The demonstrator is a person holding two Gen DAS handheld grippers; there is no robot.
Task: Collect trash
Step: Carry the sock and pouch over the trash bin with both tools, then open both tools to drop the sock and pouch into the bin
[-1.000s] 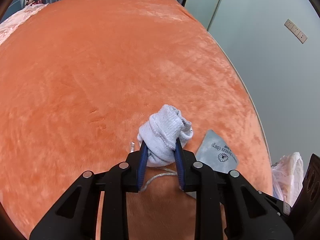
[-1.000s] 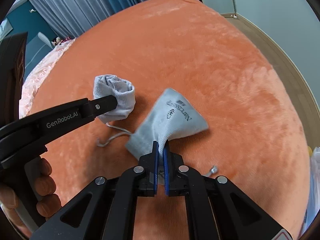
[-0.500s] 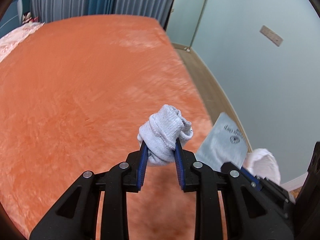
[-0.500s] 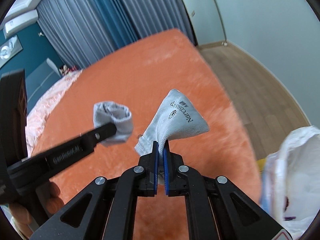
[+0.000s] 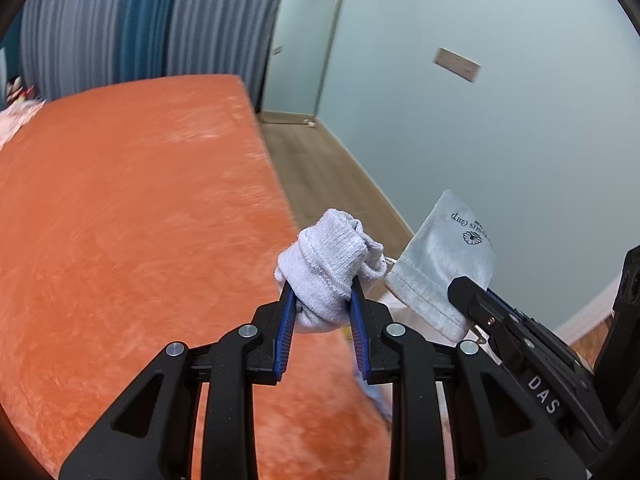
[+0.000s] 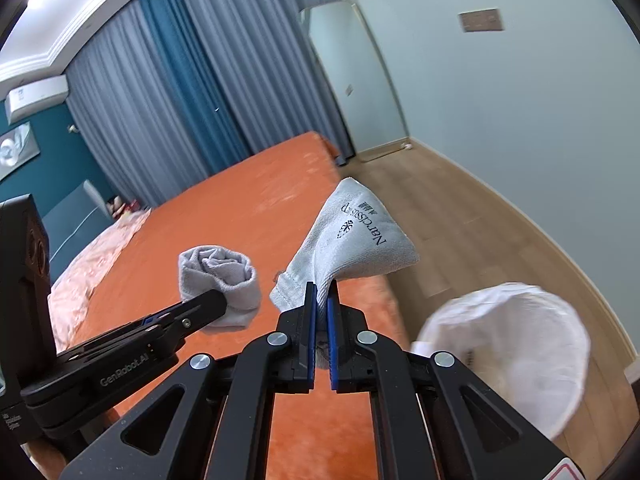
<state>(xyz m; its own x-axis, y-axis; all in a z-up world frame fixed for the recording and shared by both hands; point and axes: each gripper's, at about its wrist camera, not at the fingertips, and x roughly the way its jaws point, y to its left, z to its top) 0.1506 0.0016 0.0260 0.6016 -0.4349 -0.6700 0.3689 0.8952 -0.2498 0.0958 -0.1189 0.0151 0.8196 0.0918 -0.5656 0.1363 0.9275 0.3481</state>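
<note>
My left gripper (image 5: 322, 292) is shut on a rolled-up white sock (image 5: 330, 264), held in the air above the right edge of the orange bed (image 5: 132, 216). The right gripper (image 6: 322, 294) is shut on the hem of a light grey cloth pouch (image 6: 356, 236) with black lettering, also lifted off the bed. In the left wrist view the pouch (image 5: 444, 256) hangs just right of the sock. In the right wrist view the sock (image 6: 220, 276) and the left gripper's fingers (image 6: 200, 308) sit to the left. A white-lined bin (image 6: 508, 348) stands on the floor at lower right.
Wooden floor (image 6: 452, 216) runs between the bed and the pale wall (image 5: 500, 128). Grey and blue curtains (image 6: 188, 92) hang behind the bed. A pink cover (image 6: 92, 264) lies on the bed's far left side.
Both grippers rose off the bed and swung right with the sock and the pouch in them. The floor, the wall and the white-lined bin came into view.
</note>
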